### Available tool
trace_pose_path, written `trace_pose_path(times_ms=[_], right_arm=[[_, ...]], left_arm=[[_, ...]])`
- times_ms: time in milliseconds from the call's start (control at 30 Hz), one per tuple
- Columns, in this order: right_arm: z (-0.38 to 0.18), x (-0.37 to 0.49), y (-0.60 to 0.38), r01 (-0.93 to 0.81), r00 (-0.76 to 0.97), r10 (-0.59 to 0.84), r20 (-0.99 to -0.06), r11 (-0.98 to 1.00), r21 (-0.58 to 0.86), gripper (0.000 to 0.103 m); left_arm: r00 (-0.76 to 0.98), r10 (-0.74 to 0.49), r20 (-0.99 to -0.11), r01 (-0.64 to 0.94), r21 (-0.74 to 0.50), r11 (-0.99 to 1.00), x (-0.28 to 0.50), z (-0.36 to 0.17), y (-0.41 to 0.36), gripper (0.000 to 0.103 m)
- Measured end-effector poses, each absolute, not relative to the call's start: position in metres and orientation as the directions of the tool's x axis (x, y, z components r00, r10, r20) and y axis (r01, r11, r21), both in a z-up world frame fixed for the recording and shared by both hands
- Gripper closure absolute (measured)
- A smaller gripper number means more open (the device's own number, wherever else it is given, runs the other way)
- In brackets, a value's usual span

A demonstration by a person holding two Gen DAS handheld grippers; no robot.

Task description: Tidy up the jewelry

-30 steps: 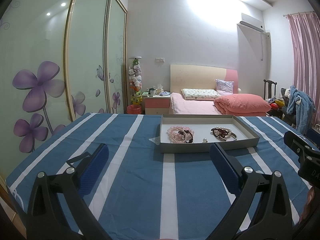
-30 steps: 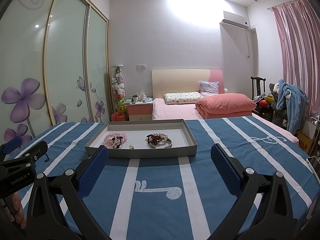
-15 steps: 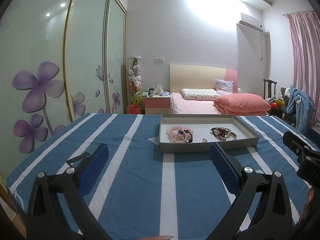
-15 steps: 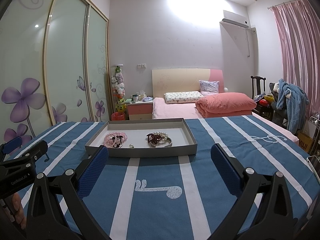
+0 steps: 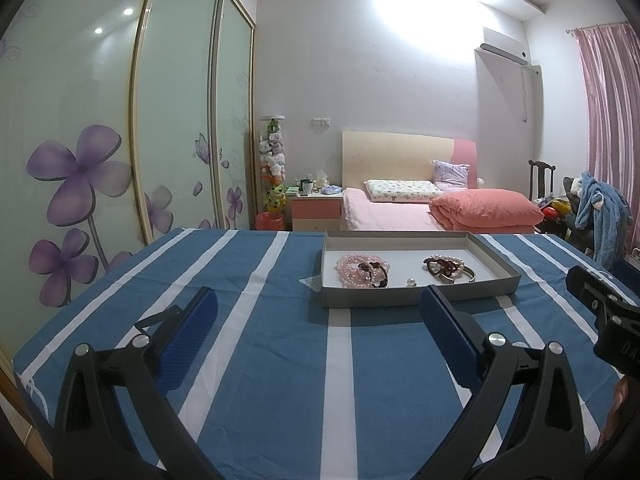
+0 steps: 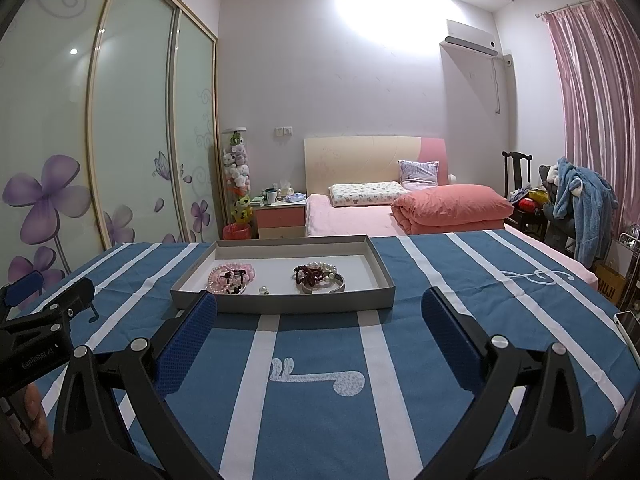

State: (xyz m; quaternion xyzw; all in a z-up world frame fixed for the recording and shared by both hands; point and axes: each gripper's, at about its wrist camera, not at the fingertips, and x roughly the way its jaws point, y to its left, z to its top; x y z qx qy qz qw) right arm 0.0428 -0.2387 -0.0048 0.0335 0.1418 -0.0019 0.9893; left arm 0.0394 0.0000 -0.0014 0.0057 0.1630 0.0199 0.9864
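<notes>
Before the tray [image 6: 280, 305], both hand-held grippers [image 5: 318, 336] [image 6: 319, 336] hover agape.

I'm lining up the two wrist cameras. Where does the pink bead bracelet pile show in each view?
Left wrist: the pink bead bracelet pile lies right of centre, in the left half of the grey tray.
Right wrist: the pile lies left of centre, again in the tray's left half.
Shared landmark: the small loose pearl between the two jewelry piles.

tray [image 6: 280, 303]: 1 | bracelet heaps [image 6: 232, 278]: 2 | loose pearl [image 6: 263, 290]: 1 | tools [image 6: 320, 324]: 2
</notes>
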Motion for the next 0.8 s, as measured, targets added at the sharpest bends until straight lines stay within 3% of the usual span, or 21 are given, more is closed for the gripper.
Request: trace_pose_path(times_ms=[800], right_arm=[[-0.0042,0.0431,-0.2390,0.013,0.960,0.006,-0.280,0.998,0.066,0.002]], left_arm=[[0.943,0.028,-0.331,-0.023,0.019,1.000,0.0405,-0.0010,-0.0015,0.004]])
